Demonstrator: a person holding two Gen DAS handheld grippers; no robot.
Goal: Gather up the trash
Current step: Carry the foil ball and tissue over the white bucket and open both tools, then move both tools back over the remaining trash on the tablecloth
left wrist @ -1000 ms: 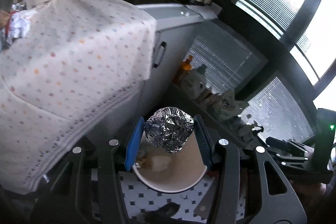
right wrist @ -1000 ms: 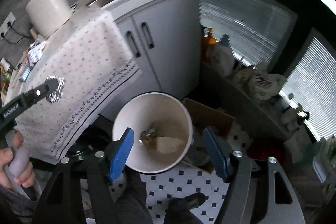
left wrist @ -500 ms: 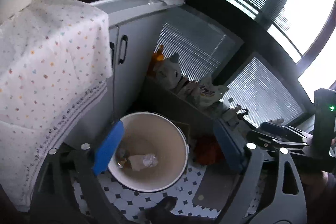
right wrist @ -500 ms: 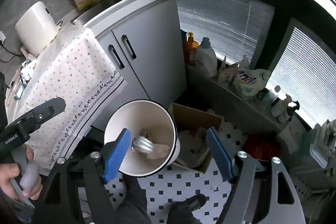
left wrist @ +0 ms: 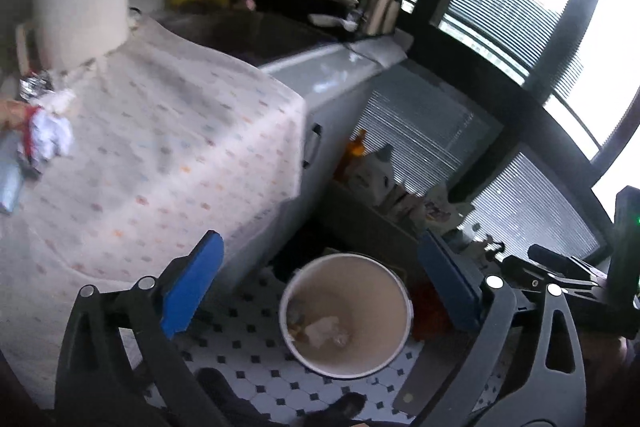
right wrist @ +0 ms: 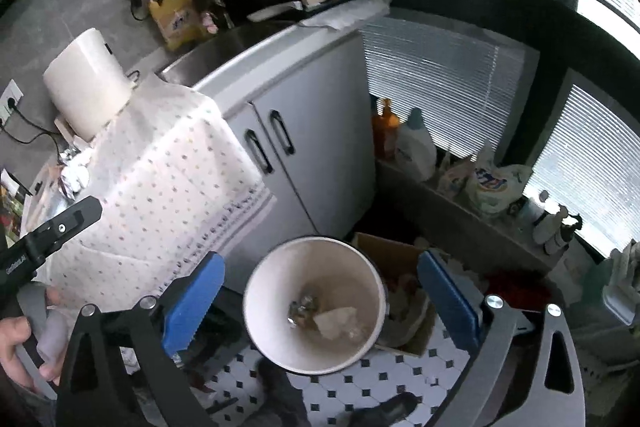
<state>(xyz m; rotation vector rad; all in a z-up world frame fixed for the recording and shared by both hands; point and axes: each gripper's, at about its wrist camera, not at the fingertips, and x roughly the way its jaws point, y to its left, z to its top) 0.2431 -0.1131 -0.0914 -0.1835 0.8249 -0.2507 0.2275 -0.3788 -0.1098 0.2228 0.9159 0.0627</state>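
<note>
A white trash bin (left wrist: 346, 315) stands on the tiled floor, with a crumpled foil ball (right wrist: 302, 307) and pale scraps (left wrist: 326, 331) inside; it also shows in the right wrist view (right wrist: 316, 303). My left gripper (left wrist: 320, 283) is open and empty, above the bin. My right gripper (right wrist: 320, 295) is open and empty, also above the bin. More trash lies on the cloth-covered table (left wrist: 160, 155): crumpled white paper (left wrist: 50, 135) and foil (left wrist: 34, 87), also seen in the right wrist view (right wrist: 74, 175).
A white appliance (right wrist: 86, 95) stands on the table's far end. Grey cabinets (right wrist: 304, 147) and a sink counter lie beyond. A cardboard box (right wrist: 400, 267) sits behind the bin. Bottles (right wrist: 416, 143) and bags line a low ledge under the windows.
My left gripper opened and dropped the foil ball into the bin, then swung back toward the table. My right gripper rose and stayed open over the bin.
</note>
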